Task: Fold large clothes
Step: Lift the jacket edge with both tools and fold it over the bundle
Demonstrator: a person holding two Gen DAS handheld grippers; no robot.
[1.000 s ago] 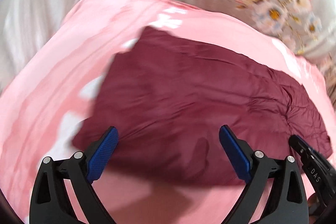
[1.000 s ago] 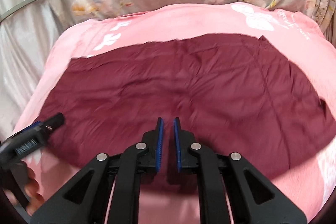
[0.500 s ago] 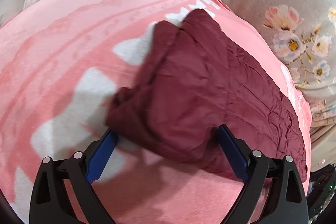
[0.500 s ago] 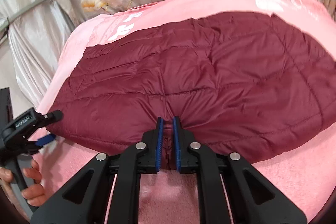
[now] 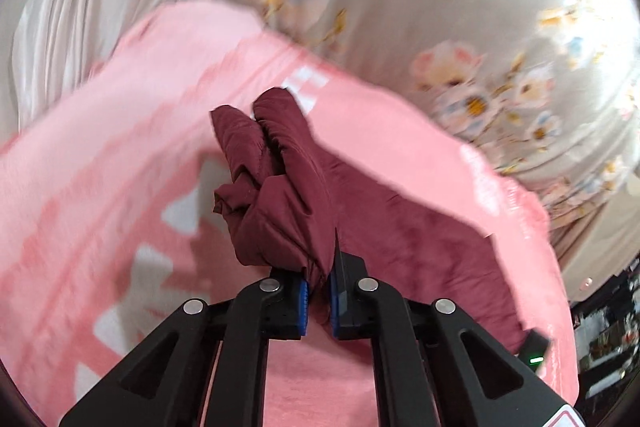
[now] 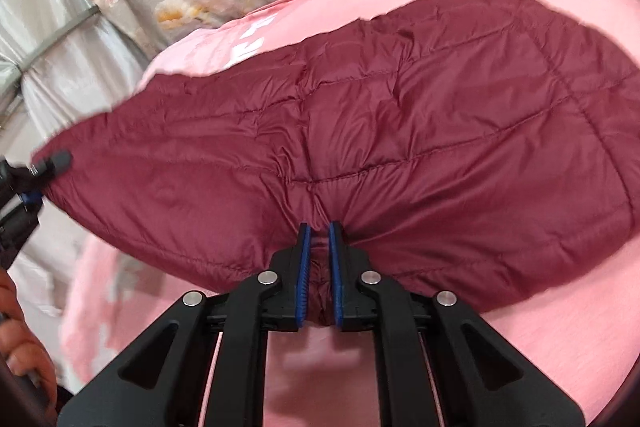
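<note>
Both grippers are clamping the maroon puffer jacket (image 6: 400,131) tight. The left gripper (image 5: 319,297) is pinching a bunched end, the right gripper (image 6: 319,275) is squeezing the near edge over the pink blanket (image 6: 540,355).

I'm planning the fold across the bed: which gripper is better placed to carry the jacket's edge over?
Probably the left gripper: its jaws pinch the end corner of the maroon jacket, already lifted and bunched. The right gripper clamps mid-edge, better suited to anchoring against the pink blanket.
</note>
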